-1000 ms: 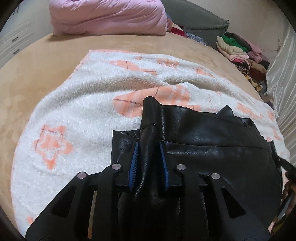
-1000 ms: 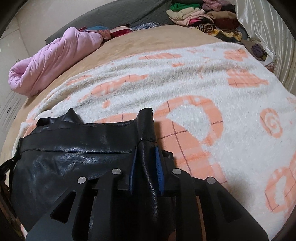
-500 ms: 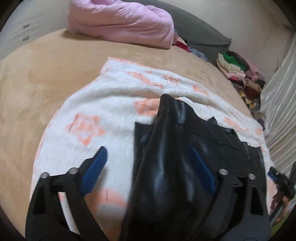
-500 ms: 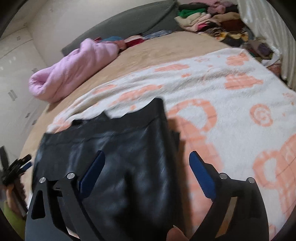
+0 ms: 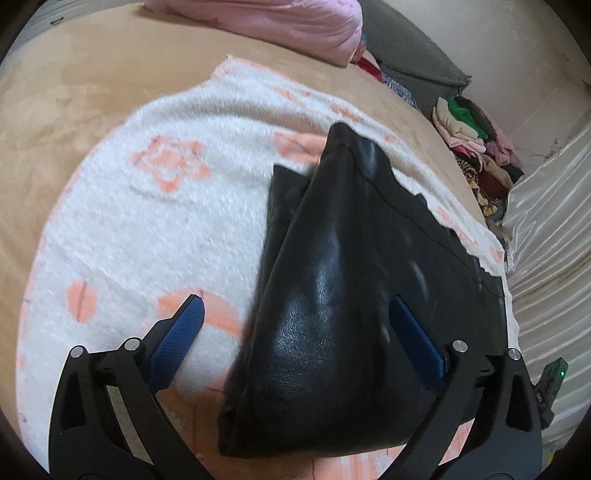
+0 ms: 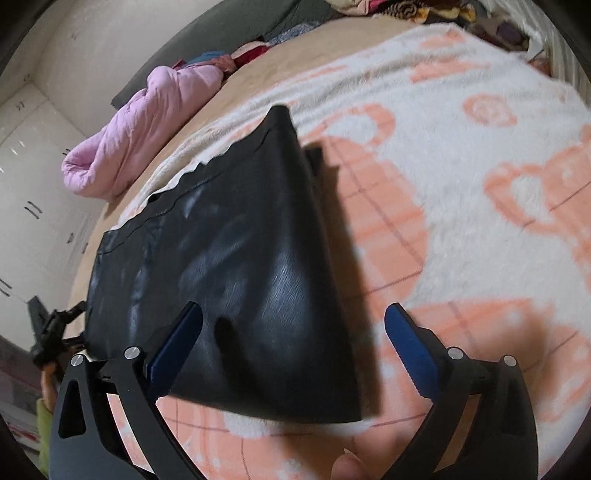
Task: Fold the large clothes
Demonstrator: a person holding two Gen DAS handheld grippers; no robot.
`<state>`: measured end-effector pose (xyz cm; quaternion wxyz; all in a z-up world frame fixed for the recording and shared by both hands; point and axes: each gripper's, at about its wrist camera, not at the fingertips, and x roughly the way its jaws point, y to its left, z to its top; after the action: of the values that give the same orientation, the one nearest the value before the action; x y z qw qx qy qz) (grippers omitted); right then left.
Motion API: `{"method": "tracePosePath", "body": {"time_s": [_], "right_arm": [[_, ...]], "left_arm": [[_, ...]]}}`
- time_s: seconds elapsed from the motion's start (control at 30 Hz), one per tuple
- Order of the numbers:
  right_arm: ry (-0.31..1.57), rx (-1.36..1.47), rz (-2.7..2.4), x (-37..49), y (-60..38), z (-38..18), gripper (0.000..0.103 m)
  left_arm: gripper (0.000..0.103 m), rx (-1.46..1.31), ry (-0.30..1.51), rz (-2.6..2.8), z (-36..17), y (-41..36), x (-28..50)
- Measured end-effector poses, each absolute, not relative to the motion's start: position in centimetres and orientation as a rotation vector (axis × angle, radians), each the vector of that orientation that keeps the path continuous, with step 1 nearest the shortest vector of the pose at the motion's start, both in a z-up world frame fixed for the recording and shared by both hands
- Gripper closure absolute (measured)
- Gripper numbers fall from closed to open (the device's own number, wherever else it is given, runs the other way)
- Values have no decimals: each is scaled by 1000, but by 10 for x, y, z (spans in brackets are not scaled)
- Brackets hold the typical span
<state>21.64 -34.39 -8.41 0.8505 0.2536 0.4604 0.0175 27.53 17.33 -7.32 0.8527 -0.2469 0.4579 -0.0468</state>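
Garment: black leather piece [image 5: 332, 295] lies folded on my fleece blanket [image 5: 147, 229].
Left gripper [image 5: 295, 332]: jaws opening, nothing pinched.
Right gripper [image 6: 293, 332]: jaws opening, nothing pinched.

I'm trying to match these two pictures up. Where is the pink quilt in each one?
Left wrist view: pink quilt at the top edge, just left of centre.
Right wrist view: pink quilt on the left, upper half.
Shared landmark: the black leather garment lying on the white-and-orange blanket.
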Motion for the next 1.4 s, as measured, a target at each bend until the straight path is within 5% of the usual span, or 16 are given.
{"method": "tracePosePath", "body": {"time_s": [0.2,0.27,0.3,0.33,0.43,0.6,0.8,1.4], "right_arm": [[988,526,23,223,-338,-93,5],[983,543,28,227,-337,-94,13],[980,559,45,229,-336,-95,29],[974,577,70,230,-335,-95,42],[982,561,79,233,-329,-94,57],[986,538,109,227,-333,-84,70],[1015,468,104,206,-338,-77,71],[990,317,-40,178,-322,-74,49]], "left_arm": [[10,-484,976,-68,-82,166,273],[10,-490,971,-66,-83,166,272],[11,-487,970,-66,-83,165,271],[17,-488,969,-68,-83,165,271],[43,-523,974,-114,-84,162,268],[57,-459,976,-106,-77,150,259],[60,-422,973,-135,-69,141,219],[52,-370,964,-103,-66,134,182]]}}
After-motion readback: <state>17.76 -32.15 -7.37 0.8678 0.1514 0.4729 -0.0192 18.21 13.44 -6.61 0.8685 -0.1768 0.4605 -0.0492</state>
